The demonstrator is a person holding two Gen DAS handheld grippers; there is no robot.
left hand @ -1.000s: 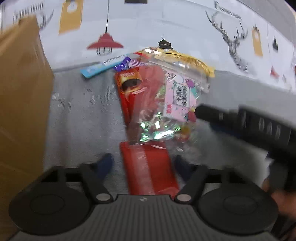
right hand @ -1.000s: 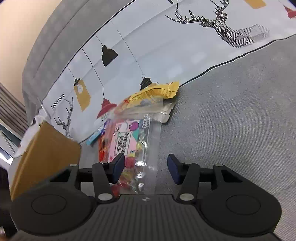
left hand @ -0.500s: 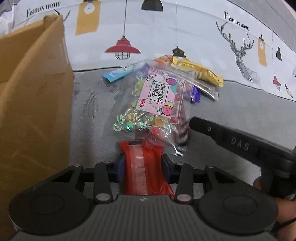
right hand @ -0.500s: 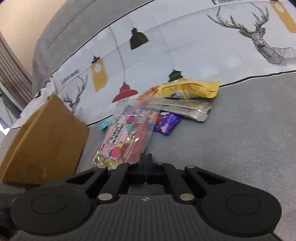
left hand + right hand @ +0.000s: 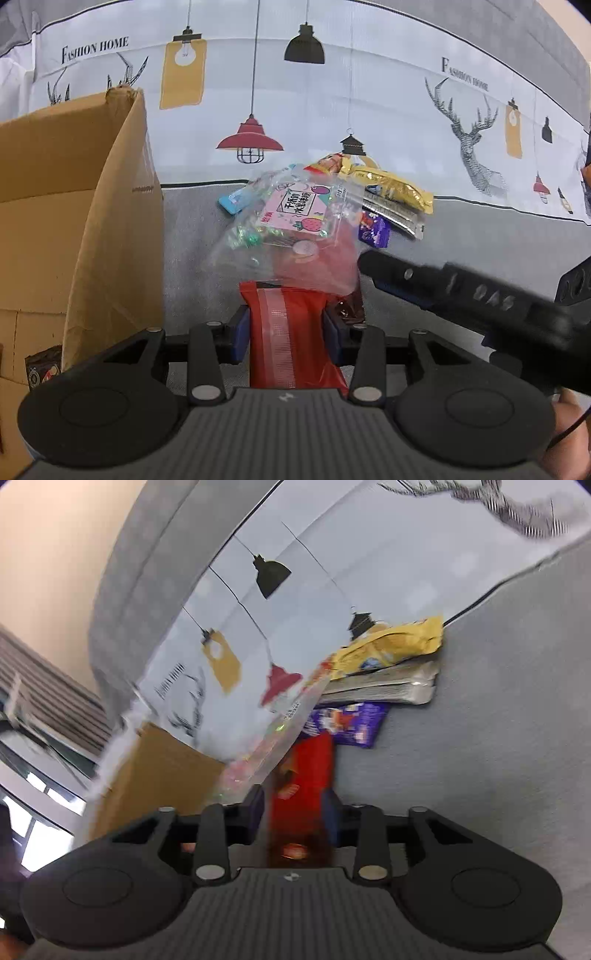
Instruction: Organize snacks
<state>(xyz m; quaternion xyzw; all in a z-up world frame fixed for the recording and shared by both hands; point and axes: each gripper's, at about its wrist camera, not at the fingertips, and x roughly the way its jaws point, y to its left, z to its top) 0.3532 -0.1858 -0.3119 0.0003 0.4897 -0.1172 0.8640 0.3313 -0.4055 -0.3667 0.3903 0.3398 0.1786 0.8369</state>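
Observation:
My left gripper [image 5: 286, 332] is shut on the near end of a red snack packet [image 5: 291, 332] that lies on the grey sofa seat. A clear candy bag [image 5: 291, 225] with a pink label rests lifted over the red packet. My right gripper [image 5: 295, 812] reaches in from the right [image 5: 373, 264] and is shut on the candy bag's edge [image 5: 288, 738], tilted up on edge; the red packet [image 5: 314, 760] shows behind it. Behind lie a yellow packet [image 5: 388, 184], a silver packet [image 5: 395, 214], a purple packet [image 5: 375, 232] and a blue wrapper [image 5: 232, 201].
An open cardboard box [image 5: 74, 221] stands at the left, close to the packets, and shows in the right wrist view [image 5: 159, 771]. A white printed cloth [image 5: 295, 110] covers the sofa back. Grey seat fabric [image 5: 480, 236] lies to the right.
My left gripper closed on the red packet. My right gripper closed on the candy bag's edge and lifted and tilted it. Both cameras shifted.

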